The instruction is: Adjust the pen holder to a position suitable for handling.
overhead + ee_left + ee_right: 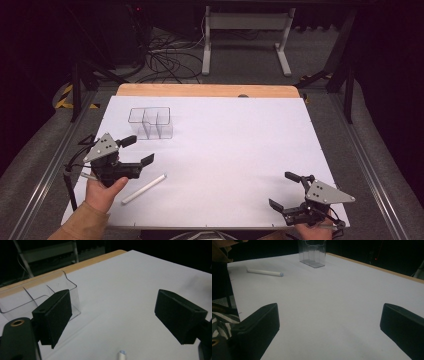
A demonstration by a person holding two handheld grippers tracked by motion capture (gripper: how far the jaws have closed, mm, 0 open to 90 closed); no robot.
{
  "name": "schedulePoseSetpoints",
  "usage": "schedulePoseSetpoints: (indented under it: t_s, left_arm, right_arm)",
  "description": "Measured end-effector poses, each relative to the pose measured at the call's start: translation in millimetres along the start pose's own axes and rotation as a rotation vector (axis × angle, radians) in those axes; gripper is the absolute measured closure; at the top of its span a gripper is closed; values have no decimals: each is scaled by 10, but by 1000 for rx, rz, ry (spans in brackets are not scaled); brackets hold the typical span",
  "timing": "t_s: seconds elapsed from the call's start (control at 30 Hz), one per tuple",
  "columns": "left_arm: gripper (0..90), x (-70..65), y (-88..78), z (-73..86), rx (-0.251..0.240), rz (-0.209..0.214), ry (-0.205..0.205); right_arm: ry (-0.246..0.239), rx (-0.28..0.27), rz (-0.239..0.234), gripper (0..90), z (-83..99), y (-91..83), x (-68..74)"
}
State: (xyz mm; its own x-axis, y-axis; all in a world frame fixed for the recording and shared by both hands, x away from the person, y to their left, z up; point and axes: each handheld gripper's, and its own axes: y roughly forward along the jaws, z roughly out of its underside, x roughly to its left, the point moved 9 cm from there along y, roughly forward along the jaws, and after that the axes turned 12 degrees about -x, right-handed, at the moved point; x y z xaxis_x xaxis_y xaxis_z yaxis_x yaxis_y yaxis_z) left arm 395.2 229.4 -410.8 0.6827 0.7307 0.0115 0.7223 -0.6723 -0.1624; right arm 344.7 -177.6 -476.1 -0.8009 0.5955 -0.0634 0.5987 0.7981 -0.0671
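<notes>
The surface (240,150) is a wide white sheet that covers almost the whole top; only a strip of light wood shows along the far edge. The room around it is dark. Behind the far edge, on a grey floor, stands a white metal frame (245,35) with two legs, and black cables (165,60) lie in loops beside it. Dark rails run along both sides of the surface.

On the far left part of the sheet stands a clear plastic organizer (151,123), upright, with several compartments, all open at the top.

The white stick (144,188) lies flat on the near left part of the sheet, well apart from the organizer. Its long axis runs diagonally: one end points toward the near left corner, the other toward the far right. In the left claw's own view, one end of it (121,355) shows at the bottom edge, between the jaws but lower, not touched.

The left claw (138,150) hangs just above and beside the stick, its jaws wide apart with nothing between them. The right claw (284,190) is at the near right corner, well apart from everything, jaws also spread wide and holding nothing.
</notes>
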Motion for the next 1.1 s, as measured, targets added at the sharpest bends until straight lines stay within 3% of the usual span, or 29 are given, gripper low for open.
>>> schedulePoseSetpoints:
  t_s: [0.1,0.23,0.27,0.33,0.43,0.47,0.53,0.83,1.0,1.1]
  left_arm:
    - [161,3,16,-21,14,16,-12]
    - [281,25,23,-57,27,55,17]
    - [287,55,26,-69,32,58,42]
    - [309,70,33,-81,35,63,51]
    - [320,97,45,-115,54,73,79]
    - [324,113,60,-139,72,78,111]
    - [323,129,79,-160,92,80,138]
    - [315,222,172,-208,185,90,208]
    - [314,299,240,-239,229,104,196]
    - [308,364,287,-264,243,89,194]
  right_arm:
    - [4,1,-4,29,3,8,0]
    - [5,5,-11,30,5,17,12]
    - [3,4,-13,30,5,21,14]
    - [1,5,-16,30,7,24,18]
    - [2,10,-18,31,9,28,28]
    - [2,10,-19,31,10,28,28]
    - [5,11,-20,31,12,29,29]
    - [2,9,-25,31,14,40,34]
    - [5,12,-32,31,18,42,42]
    - [4,13,-33,31,19,43,42]
